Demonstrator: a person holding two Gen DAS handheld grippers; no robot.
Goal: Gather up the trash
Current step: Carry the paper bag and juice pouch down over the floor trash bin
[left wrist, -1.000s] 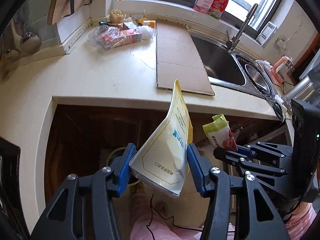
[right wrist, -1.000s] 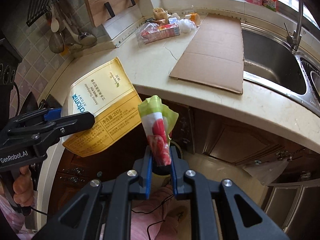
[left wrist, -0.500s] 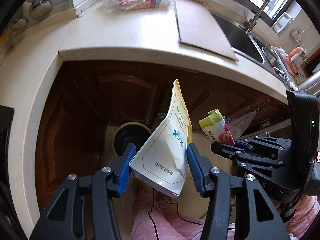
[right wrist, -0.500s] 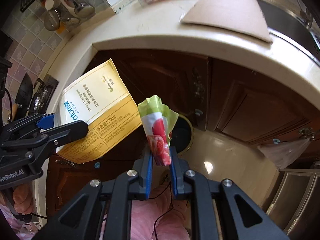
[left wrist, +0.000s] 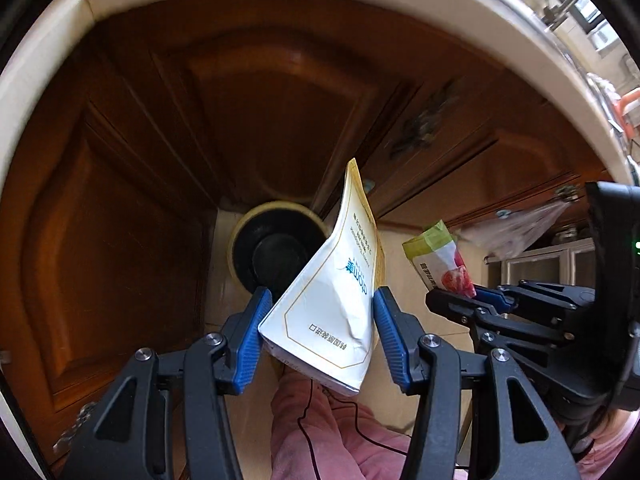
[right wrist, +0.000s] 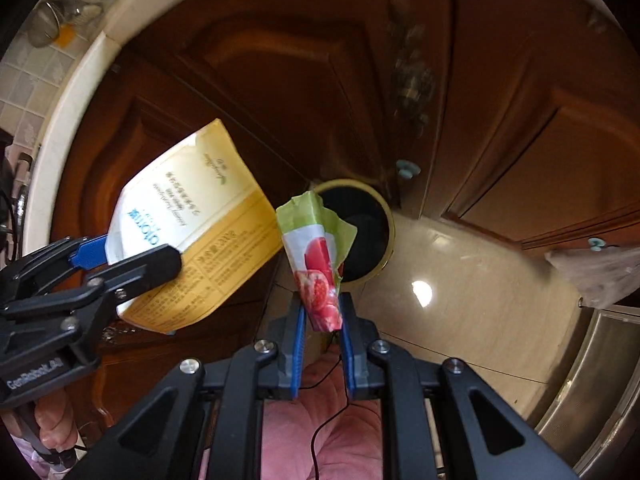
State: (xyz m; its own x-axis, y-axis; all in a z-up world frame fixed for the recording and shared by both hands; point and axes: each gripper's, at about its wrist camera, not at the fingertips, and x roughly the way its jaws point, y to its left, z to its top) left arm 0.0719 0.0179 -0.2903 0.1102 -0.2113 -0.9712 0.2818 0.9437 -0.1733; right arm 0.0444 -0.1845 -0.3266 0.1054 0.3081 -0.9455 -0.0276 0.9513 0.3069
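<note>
My left gripper (left wrist: 318,312) is shut on a white and yellow pouch (left wrist: 340,292), which stands up between the blue pads. The same pouch (right wrist: 192,232) shows at the left of the right wrist view. My right gripper (right wrist: 322,320) is shut on a small green and red wrapper (right wrist: 320,264), seen also as the wrapper (left wrist: 440,258) at the right of the left wrist view. Below both, on the floor by the cabinet corner, stands a round bin (left wrist: 276,250) with a yellow rim and a black inside, the bin (right wrist: 360,232) lying just beyond the wrapper.
Brown wooden cabinet doors (left wrist: 260,100) fill the space under the cream counter edge (left wrist: 48,48). Glossy beige floor tiles (right wrist: 460,300) spread to the right, with a steel appliance front (right wrist: 600,380) beyond. A clear plastic bag (right wrist: 600,268) hangs from a cabinet. Pink clothing (right wrist: 320,420) is below.
Both grippers have dropped from counter height to below the counter edge, still holding the pouch and the wrapper. The countertop and sink have left view, and the bin looks larger and closer.
</note>
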